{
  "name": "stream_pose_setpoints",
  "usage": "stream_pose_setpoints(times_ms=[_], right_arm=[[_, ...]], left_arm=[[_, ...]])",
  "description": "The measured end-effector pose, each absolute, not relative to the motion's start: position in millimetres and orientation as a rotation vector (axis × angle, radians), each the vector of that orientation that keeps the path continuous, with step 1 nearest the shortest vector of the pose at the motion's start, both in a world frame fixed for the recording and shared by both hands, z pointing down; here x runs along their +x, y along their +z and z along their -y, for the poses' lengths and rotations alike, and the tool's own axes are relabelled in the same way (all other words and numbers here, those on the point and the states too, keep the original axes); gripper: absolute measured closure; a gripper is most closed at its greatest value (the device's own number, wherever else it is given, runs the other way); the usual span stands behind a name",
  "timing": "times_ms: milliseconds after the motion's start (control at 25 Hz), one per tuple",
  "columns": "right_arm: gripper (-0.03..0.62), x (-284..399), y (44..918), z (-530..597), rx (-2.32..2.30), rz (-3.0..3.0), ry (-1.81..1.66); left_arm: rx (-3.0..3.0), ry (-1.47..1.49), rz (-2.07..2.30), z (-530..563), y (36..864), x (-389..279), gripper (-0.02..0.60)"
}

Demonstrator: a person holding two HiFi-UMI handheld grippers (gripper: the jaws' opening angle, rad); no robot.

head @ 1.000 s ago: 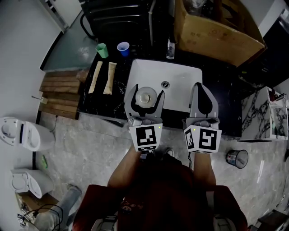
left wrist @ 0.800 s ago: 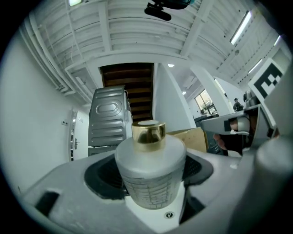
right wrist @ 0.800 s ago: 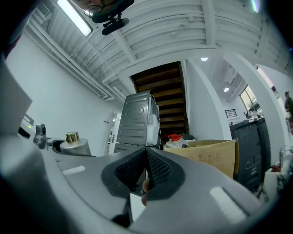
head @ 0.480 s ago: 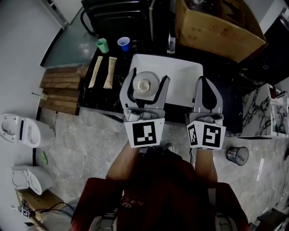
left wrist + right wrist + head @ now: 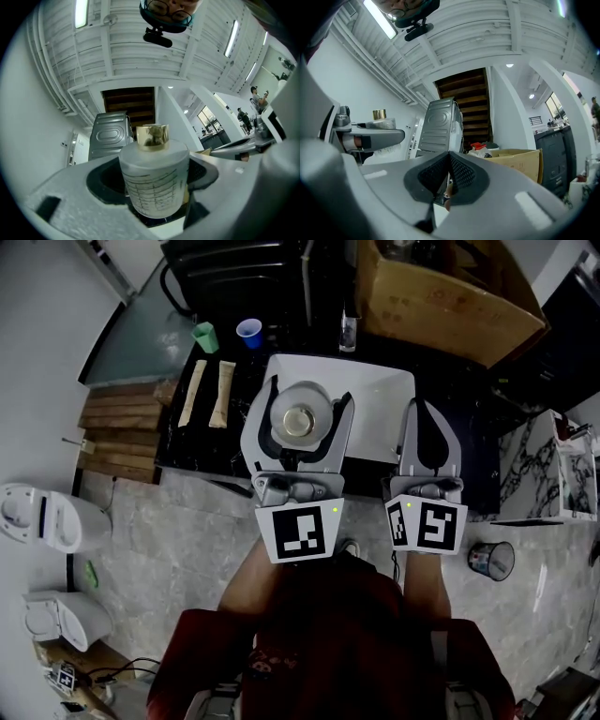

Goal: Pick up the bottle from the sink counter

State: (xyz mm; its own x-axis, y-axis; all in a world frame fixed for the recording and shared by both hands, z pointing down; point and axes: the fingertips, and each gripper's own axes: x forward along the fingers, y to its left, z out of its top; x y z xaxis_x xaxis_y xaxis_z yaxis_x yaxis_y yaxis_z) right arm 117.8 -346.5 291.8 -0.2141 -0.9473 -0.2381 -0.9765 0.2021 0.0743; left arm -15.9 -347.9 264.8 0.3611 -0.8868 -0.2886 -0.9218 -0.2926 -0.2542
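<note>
Base of the frosted, gold-capped bottle hidden behind the pads of my left gripper (label print too blurred to read); its jaws stand wide, clamped on the bottle between them. To its right, my right gripper, jaws closed together, holds nothing.

There is one frosted white gold-capped bottle; two small plastic cups; two long tan packets, perhaps paper.

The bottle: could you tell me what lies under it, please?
The white sink shows around the bottle, held in the left gripper. The spot straight beneath is covered by the bottle.
</note>
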Motion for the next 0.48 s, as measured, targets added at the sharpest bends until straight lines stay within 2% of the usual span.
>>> stream_pose_setpoints(times_ms=[480], right_arm=[[0.592,113.5,273.6,332.5,-1.832,-2.254,0.42]], left_arm=[[-2.188,0.192,-1.541,337.6,256.9,-4.0,0.241]])
